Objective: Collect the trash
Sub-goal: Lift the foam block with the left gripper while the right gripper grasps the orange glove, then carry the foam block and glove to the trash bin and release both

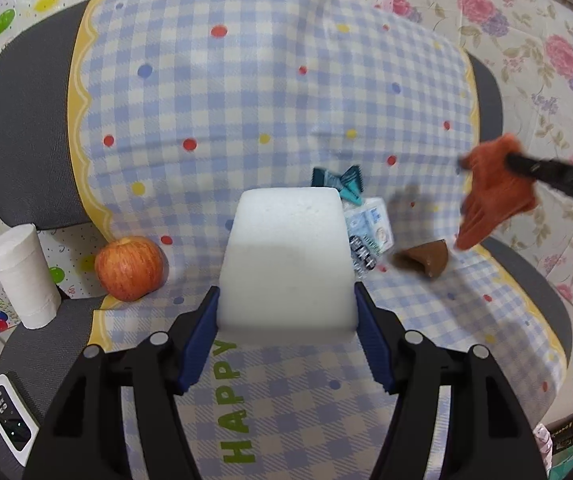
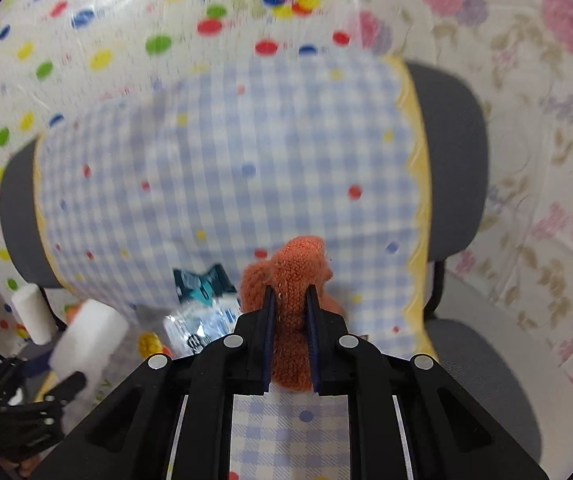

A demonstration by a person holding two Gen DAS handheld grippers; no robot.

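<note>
Left gripper (image 1: 286, 312) clamping a white foam block (image 1: 286, 256) between both blue pads, above the blue-checked cloth (image 1: 246, 100) covering the grey chair. Right gripper (image 2: 290, 316) pinching an orange knitted cloth (image 2: 294, 280), lifted clear near the seat's right edge. Lying mid-seat: a teal candy wrapper (image 1: 338, 182), a crumpled clear printed packet (image 1: 366, 232), a brown scrap (image 1: 424, 258). Sitting at the left edge: a red apple (image 1: 129, 268), a white paper roll (image 1: 22, 276).

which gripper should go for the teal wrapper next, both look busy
Neither is free: left gripper clamps the white foam block, right gripper clamps the orange knitted cloth. Left is probably better; the teal wrapper lies just past its block.
</note>
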